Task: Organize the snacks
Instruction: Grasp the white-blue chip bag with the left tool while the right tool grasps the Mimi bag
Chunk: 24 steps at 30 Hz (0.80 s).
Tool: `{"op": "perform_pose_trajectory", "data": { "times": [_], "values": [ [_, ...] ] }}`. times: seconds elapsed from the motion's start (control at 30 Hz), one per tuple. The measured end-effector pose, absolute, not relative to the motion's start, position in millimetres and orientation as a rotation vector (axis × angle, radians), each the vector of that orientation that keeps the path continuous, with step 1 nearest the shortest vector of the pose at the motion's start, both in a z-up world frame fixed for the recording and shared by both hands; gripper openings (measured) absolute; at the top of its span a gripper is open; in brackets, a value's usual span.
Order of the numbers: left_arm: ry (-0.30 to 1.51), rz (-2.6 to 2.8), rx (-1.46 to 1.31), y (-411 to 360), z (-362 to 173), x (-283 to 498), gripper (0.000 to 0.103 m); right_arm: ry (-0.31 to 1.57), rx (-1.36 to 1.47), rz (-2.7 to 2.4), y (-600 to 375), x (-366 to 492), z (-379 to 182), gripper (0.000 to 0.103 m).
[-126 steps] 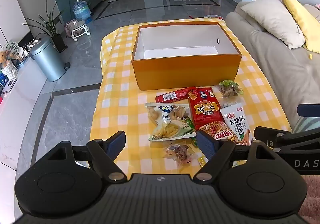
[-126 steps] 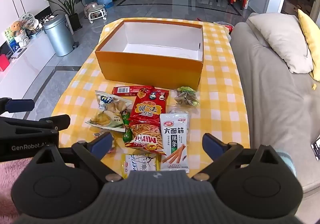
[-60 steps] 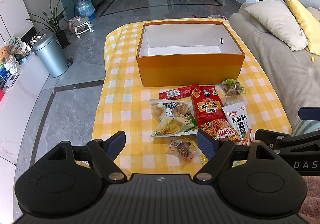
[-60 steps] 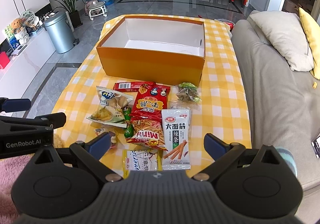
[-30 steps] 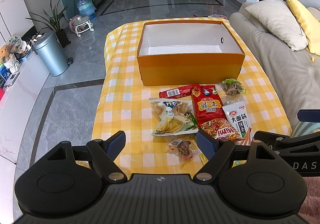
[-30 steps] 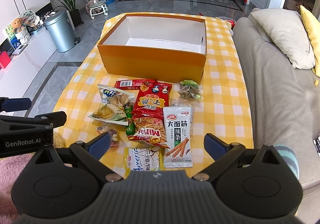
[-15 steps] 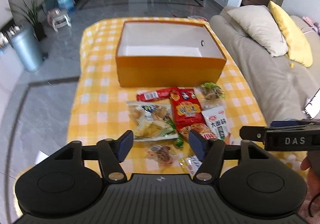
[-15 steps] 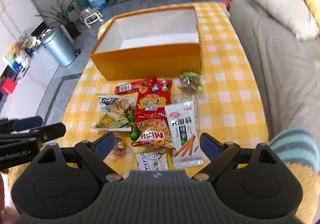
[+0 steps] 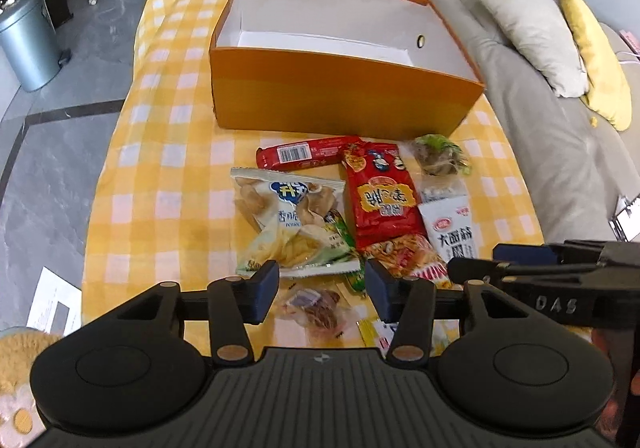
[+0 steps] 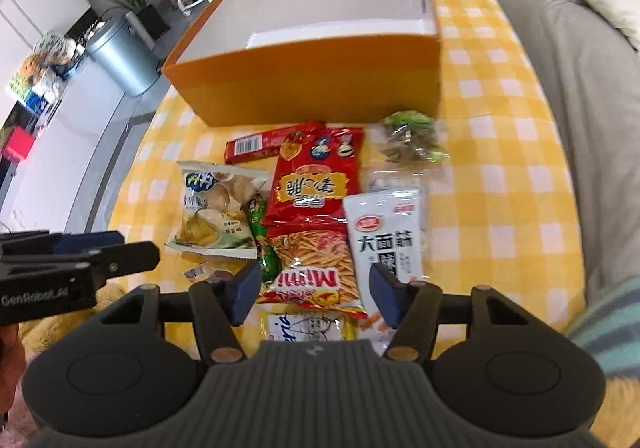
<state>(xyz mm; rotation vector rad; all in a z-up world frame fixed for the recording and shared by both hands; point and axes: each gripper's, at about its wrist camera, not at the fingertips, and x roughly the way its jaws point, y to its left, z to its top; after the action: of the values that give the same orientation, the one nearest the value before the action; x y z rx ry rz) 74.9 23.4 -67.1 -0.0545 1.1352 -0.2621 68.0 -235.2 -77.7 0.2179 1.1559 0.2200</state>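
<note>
An open orange box [image 9: 344, 99] [image 10: 312, 87] with a white inside stands on the yellow checked cloth. In front of it lie a chip bag [image 9: 292, 224] [image 10: 216, 207], a red bag [image 9: 380, 199] [image 10: 316, 179], a white strip packet [image 9: 452, 228] [image 10: 384, 232] and a red bar [image 9: 304, 153]. My left gripper [image 9: 322, 288] hovers over a small clear packet of brown snack [image 9: 316, 308]. Its jaws are closing and touch nothing. My right gripper [image 10: 314, 292] hangs over the Mimi stick packet [image 10: 316, 268]. Its jaws are closing too, with the pads clear of the packet.
A green-topped clear packet [image 10: 412, 143] lies right of the red bag, and a white-and-yellow sachet [image 10: 308, 326] lies nearest me. A grey sofa [image 9: 560, 135] with pillows runs along the right. A metal bin [image 9: 24, 43] stands on the floor at left.
Both grippers have come down and forward over the snack pile, tilting more steeply. Both pairs of jaws have narrowed from wide open. The snacks and the box lie as before.
</note>
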Motion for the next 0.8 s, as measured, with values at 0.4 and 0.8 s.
{"op": "perform_pose_trajectory", "data": {
  "times": [0.4, 0.8],
  "values": [
    [1.165, -0.191, -0.096, 26.7, -101.1, 114.5, 0.069, 1.217, 0.116, 0.219, -211.5, 98.9, -120.0, 0.058],
    [1.291, -0.166, -0.023, 14.3, -128.2, 135.4, 0.069, 1.285, 0.15, 0.212, -214.6, 106.4, -140.2, 0.045]
  ]
}}
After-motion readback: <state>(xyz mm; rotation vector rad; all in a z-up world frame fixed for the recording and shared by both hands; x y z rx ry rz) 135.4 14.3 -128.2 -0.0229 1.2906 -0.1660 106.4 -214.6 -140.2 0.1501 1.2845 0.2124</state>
